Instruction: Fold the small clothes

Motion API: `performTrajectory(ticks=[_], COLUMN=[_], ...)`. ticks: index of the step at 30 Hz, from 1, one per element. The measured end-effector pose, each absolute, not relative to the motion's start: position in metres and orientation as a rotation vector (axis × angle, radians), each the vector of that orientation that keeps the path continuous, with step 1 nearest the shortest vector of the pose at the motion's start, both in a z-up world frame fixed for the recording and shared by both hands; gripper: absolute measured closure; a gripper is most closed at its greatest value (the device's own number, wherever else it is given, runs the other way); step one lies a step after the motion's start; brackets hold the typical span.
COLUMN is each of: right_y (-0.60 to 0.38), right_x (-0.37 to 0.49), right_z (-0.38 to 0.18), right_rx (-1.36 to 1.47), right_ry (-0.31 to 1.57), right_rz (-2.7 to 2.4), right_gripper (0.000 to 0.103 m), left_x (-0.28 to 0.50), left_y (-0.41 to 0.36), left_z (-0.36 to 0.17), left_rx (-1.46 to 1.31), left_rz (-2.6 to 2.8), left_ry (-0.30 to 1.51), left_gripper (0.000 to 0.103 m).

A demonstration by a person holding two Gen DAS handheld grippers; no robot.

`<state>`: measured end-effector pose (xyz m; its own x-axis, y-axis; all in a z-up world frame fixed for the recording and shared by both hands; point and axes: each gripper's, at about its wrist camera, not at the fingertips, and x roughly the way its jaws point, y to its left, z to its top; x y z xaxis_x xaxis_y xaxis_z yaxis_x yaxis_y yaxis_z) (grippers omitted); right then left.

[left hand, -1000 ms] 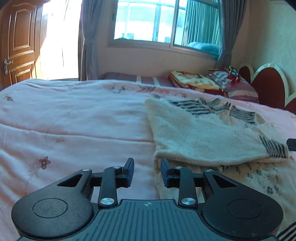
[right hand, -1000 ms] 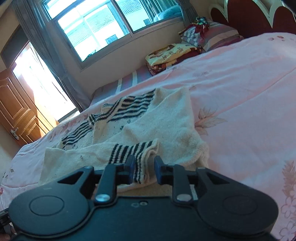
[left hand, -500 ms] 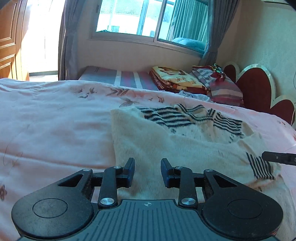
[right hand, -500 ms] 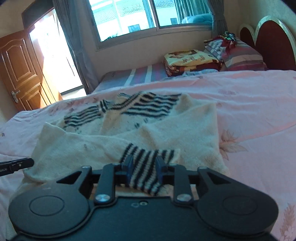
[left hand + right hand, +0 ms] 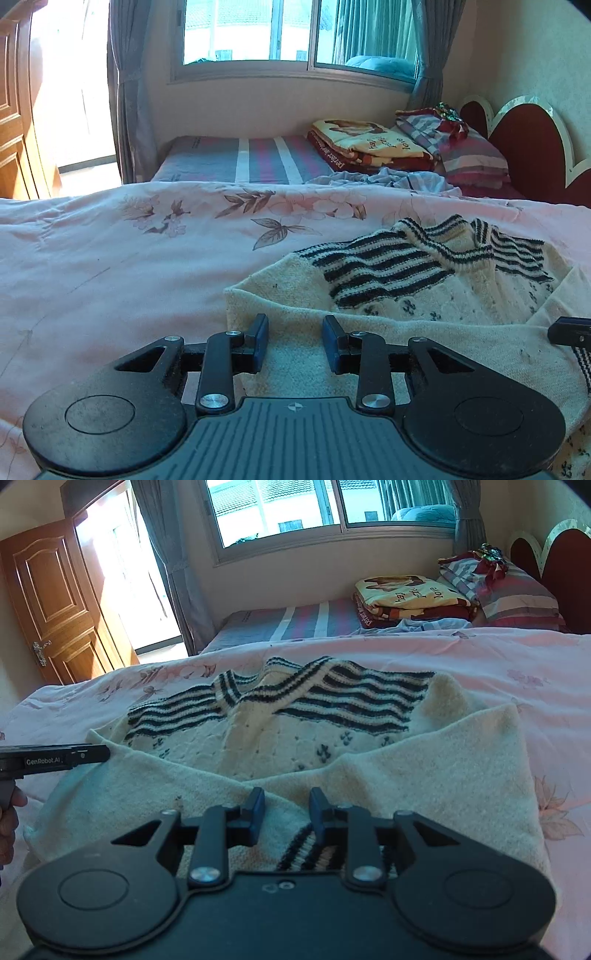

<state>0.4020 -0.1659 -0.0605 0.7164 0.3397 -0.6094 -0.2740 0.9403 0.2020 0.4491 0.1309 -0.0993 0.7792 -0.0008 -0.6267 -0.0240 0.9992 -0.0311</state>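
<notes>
Sweater: my cream sweater [image 5: 280,746] lies on the pink bed cover [image 5: 110,266], sleeves crossed over its front, collar toward the window-side edge of the bed.
Left tongs [image 5: 294,343]: spread, nothing between them, over the folded sleeve's near edge.
Right tongs [image 5: 283,814]: spread above the striped cuff [image 5: 306,853], gripping nothing.
Risk: pinching only the top layer could drag a sleeve loose and undo the fold.
Risk: uneven lifting may skew the thick knit.

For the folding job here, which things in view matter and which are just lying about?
Job: sweater; left gripper; right gripper, both open over it; pink quilt under it.

Lying about: folded blanket; striped pillows; door; window.
</notes>
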Motion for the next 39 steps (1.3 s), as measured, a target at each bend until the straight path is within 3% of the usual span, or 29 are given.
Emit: performTrajectory(ticks=[9,17,25,30,36,39], right_y=[-0.174,-0.163,-0.207,-0.180,-0.204,-0.207], right_x=[0.396,0.380,0.364,0.345,0.335,0.335], right_z=[-0.054,-0.061,-0.054,-0.053,-0.065,-0.064], right_rx=[0.128,-0.056,0.054,-0.034,-0.064,-0.068], right_ry=[0.675,0.653,0.629,0.618,0.639,0.644], right_rz=[0.331,0.328,0.258,0.350,0.342,0.352], right_gripper=[0.070,0.068,0.062,0.063,0.062,0.062], left_x=[0.416,0.392,0.375,0.364,0.346,0.343], left_y=[0.103,0.093,0.091,0.039,0.045,0.040], left_z=[-0.093,-0.109,-0.099,-0.103,-0.106,-0.106], left_rx=[-0.073,-0.098,-0.070,0.025,0.030,0.054], left_rz=[0.000,-0.025,0.058,-0.038,-0.009,0.029], left_ry=[0.638,0.651,0.613,0.616,0.642,0.647], left_gripper=[0.070,0.070,0.069,0.069,0.069,0.061])
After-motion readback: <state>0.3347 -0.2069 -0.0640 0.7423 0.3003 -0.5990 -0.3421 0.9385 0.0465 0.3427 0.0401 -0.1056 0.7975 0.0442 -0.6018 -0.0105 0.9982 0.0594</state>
